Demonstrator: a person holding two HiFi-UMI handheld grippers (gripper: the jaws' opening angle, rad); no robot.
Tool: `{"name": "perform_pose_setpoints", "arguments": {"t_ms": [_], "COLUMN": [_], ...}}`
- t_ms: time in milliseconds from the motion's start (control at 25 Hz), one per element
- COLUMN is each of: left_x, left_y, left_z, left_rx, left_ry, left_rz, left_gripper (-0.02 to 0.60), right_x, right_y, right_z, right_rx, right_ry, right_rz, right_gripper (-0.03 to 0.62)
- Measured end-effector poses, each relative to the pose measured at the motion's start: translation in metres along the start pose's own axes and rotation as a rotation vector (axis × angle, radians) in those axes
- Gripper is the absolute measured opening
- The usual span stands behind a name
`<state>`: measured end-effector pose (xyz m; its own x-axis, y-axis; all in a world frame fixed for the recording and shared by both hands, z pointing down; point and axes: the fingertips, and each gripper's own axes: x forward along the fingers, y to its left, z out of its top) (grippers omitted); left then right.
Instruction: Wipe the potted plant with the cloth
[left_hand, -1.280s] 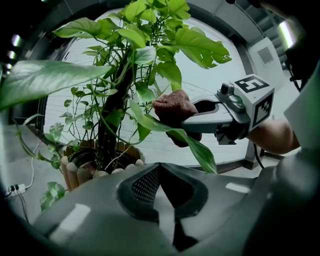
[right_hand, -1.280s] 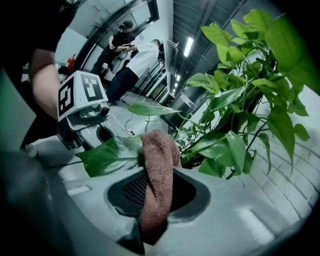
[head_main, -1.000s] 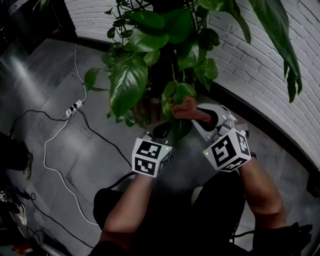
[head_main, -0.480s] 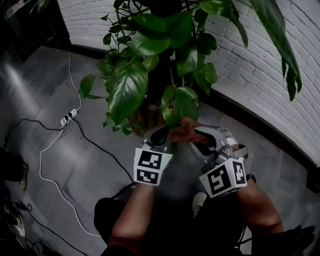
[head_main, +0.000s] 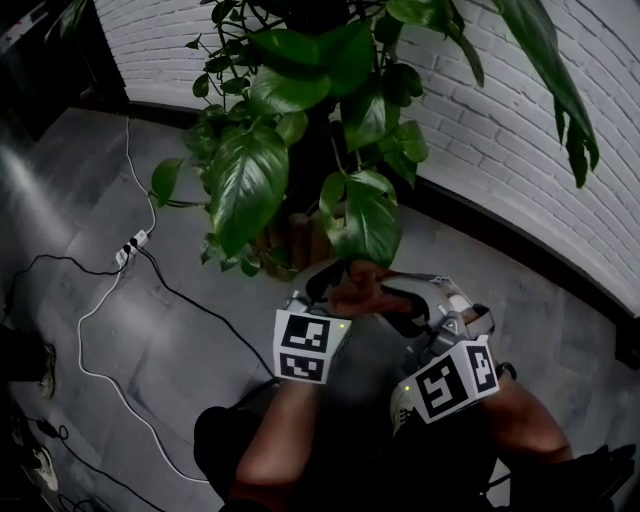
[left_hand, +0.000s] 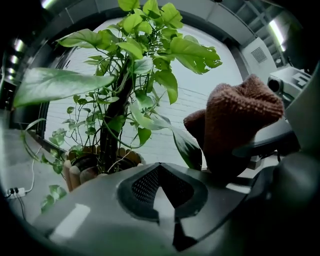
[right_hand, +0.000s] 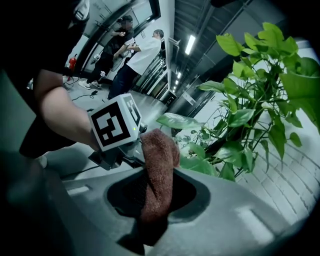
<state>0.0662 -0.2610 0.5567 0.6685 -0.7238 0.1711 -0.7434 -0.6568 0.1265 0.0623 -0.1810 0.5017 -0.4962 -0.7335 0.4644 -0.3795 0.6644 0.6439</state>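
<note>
The potted plant (head_main: 290, 110) has broad green leaves, and its slatted pot (head_main: 290, 238) stands on the floor by the wall. A brown cloth (head_main: 358, 287) sticks up from my right gripper (head_main: 385, 295), which is shut on it just below the lowest big leaf (head_main: 368, 222). In the right gripper view the cloth (right_hand: 157, 170) rises out of the shut jaws. My left gripper (head_main: 318, 282) sits right beside the cloth, jaws together with nothing between them. In the left gripper view the cloth (left_hand: 240, 120) is at the right and the pot (left_hand: 82, 167) at the left.
A white power strip (head_main: 130, 245) with white and black cables lies on the grey floor at the left. A white brick wall (head_main: 500, 150) runs behind the plant. More leaves (head_main: 560, 80) hang at the upper right. Two people (right_hand: 132, 55) stand far off.
Both grippers have drawn back down from the plant with the cloth. The lowest big leaf, which lay against the cloth, now hangs free above it.
</note>
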Motion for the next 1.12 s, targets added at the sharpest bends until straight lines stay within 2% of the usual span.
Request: {"name": "perform_pose_setpoints", "arguments": {"t_ms": [200,400,600,800,960,1120], "left_x": [-0.002,0.000,0.003,0.005,0.005,0.004], "left_y": [-0.001,-0.005,-0.006,-0.012,-0.015,-0.019], "left_z": [0.002,0.000,0.000,-0.003,-0.004,-0.004], "left_rx": [0.001,0.013,0.014,0.000,0.000,0.005], "left_ry": [-0.004,0.006,0.009,0.014,0.018,0.017], "left_rz": [0.004,-0.007,-0.003,-0.015,-0.018,-0.022], "left_gripper": [0.017,0.017,0.017,0.017,0.017,0.017], "right_x": [-0.012,-0.017,0.010,0.047,0.072,0.082], "right_y": [-0.002,-0.036,-0.080,-0.117,-0.129,-0.118], "right_z": [0.007,0.032,0.047,0.036,0.021,0.016], "right_rx": [-0.041,-0.157,-0.284,-0.321,-0.334,-0.369], "right_ry": [0.006,-0.014,-0.006,0.050,0.107,0.129], "right_rz": [0.007,-0.053,-0.122,-0.170,-0.158,-0.116], "right_gripper": [0.064,0.064,0.064,0.064,0.064,0.064]}}
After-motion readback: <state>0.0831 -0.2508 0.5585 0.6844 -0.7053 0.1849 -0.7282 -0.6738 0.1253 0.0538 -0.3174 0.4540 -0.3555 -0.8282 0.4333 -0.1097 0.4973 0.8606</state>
